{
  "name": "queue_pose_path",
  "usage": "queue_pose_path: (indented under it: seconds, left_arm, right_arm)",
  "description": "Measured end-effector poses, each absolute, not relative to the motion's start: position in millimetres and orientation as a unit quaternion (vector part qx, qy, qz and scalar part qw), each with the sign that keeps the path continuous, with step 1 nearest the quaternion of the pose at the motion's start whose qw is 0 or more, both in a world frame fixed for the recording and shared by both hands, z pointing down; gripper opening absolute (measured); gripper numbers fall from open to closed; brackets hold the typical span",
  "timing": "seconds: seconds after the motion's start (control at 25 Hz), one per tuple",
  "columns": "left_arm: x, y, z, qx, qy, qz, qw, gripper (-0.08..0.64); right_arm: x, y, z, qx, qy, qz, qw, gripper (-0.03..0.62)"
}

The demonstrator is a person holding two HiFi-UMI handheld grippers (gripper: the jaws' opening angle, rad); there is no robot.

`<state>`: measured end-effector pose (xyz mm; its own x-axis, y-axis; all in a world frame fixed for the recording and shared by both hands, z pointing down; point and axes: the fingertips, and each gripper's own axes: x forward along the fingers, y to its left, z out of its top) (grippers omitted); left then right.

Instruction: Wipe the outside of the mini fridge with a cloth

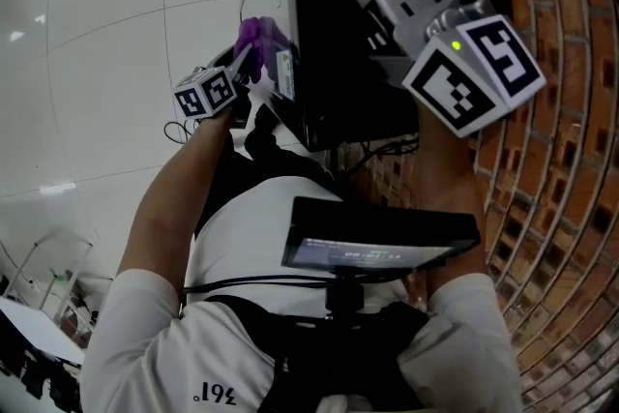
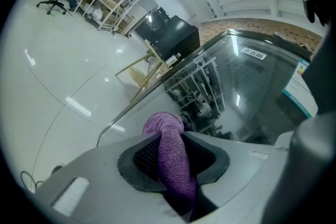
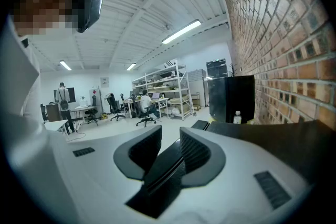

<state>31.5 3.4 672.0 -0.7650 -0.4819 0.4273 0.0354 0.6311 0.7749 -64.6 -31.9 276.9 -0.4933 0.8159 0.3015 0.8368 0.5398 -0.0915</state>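
Bulk of the upper centre: black glass-doored mini fridge point(image 1: 324, 82), top edge clamped in the right gripper point(image 3: 170, 136). Upper left, the left gripper point(image 1: 250, 63) pinches a purple terry cloth point(image 1: 261, 36) beside its door; a hard press could drag the fold out.

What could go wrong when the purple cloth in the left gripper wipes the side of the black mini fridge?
1. The cloth is pinched into a narrow roll in the left gripper, with only a short end past the jaws, so hard plastic may scrape the mini fridge's glossy side.
2. The right gripper seems clamped on a dark edge of the fridge; a hard push might make it slip.
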Motion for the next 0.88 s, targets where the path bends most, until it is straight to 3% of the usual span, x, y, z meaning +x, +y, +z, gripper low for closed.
queue_pose_path:
  seconds: [0.56, 0.88]
  left_arm:
    - [38, 10, 722, 0.141, -0.833, -0.363, 0.392, 0.101]
    - [38, 10, 670, 0.133, -0.833, -0.426, 0.325, 0.101]
  right_arm:
    - [-65, -31, 277, -0.479, -0.864, -0.033, 0.154, 0.097]
    - [-64, -35, 278, -0.475, -0.865, -0.034, 0.158, 0.097]
